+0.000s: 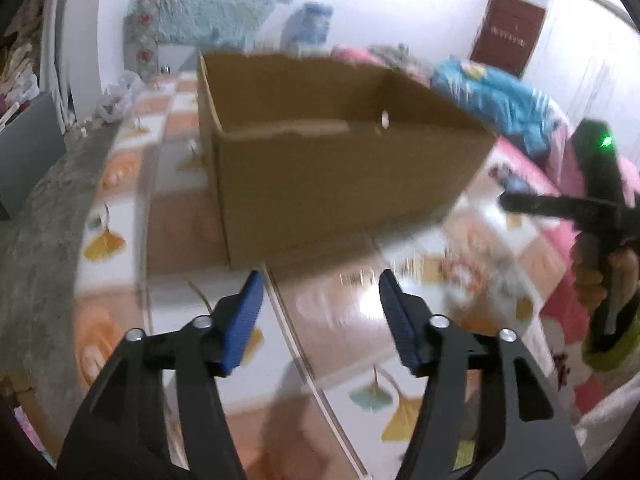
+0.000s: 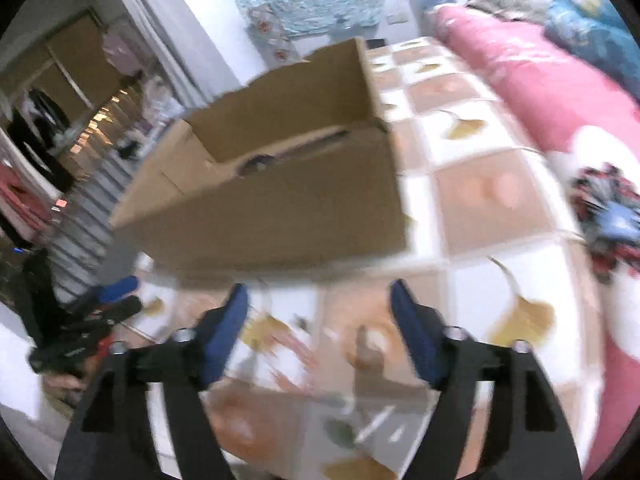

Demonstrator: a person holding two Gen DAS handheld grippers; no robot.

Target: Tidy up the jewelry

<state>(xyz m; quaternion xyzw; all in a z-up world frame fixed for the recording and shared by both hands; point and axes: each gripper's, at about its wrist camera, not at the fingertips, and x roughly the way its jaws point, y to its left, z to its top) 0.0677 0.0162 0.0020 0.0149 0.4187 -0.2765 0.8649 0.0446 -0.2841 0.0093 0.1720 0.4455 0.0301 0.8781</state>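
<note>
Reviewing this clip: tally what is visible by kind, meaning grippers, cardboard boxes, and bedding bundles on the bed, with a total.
Grippers: 2, the left gripper and the right gripper, both with jaws apart and holding nothing
Cardboard boxes: 1, the open cardboard box
Bedding bundles: 2, the pink quilt and the blue blanket
Total: 5
No jewelry can be made out; the frames are blurred.

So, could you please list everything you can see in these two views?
Cardboard box: one, brown, open-topped, on the bedspread ahead of both grippers; something dark inside, too blurred to name.
Bedspread: one, white and orange checks with yellow leaves, underneath.
Quilt: one, pink, right of the box.
Blue bedding: one heap, behind the box.
Door: one, dark red, far wall.
Left gripper: blue pads, open, empty.
Right gripper: blue pads, open, empty.
</note>
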